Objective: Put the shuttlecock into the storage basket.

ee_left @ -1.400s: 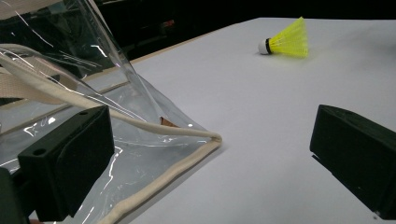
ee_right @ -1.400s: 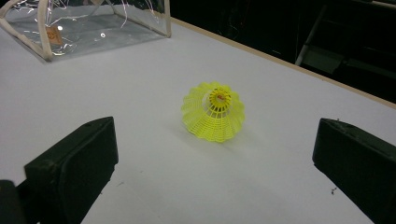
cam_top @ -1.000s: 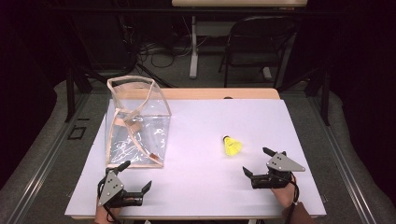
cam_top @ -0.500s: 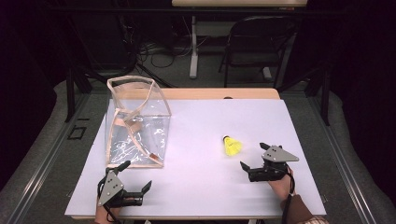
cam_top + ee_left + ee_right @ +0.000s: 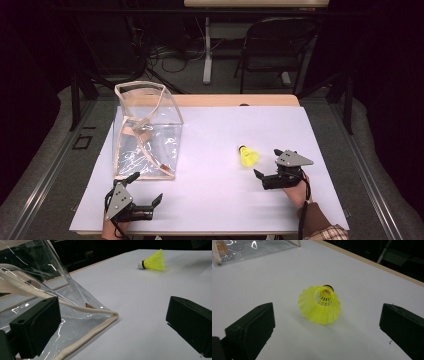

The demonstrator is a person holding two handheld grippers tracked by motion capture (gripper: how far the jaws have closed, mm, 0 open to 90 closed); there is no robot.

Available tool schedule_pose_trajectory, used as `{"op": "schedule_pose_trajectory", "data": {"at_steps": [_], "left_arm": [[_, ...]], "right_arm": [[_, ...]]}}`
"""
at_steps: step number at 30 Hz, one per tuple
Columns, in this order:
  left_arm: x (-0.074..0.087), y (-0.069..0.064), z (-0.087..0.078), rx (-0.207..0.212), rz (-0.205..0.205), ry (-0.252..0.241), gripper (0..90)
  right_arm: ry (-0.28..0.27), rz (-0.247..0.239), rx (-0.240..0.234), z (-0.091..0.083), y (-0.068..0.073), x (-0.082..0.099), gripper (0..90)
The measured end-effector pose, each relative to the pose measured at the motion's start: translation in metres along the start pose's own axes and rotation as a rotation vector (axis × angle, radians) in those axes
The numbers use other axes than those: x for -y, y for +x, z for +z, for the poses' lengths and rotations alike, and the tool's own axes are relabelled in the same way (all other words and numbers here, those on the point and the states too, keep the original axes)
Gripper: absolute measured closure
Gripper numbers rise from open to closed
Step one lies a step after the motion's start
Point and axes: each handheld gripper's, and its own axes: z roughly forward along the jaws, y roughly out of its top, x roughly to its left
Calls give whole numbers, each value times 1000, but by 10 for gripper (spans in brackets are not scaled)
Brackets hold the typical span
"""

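Both grippers are spread: right gripper (image 5: 325, 333) lines up on the shuttlecock (image 5: 320, 304), left gripper (image 5: 112, 336) waits by the bag (image 5: 37, 285).

White table sheet (image 5: 210, 150) brightly, evenly lit from above; surroundings fall to near black. Glare streaks on clear plastic bag (image 5: 150, 135). Yellow shuttlecock (image 5: 320, 305) sharp, soft shadow beneath. Near jaws in both gripper views slightly soft. High view grainy.
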Motion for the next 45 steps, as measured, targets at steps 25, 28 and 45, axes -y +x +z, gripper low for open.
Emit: {"op": "schedule_pose_trajectory", "data": {"at_steps": [25, 28, 45], "left_arm": [[0, 0, 0, -2, -1, -4, 0], [0, 1, 0, -1, -6, -5, 0], [0, 0, 0, 0, -1, -5, 0]], "right_arm": [[54, 10, -22, 30, -12, -11, 0], [66, 7, -23, 35, -13, -13, 6], [127, -4, -31, 51, -17, -11, 62]]}}
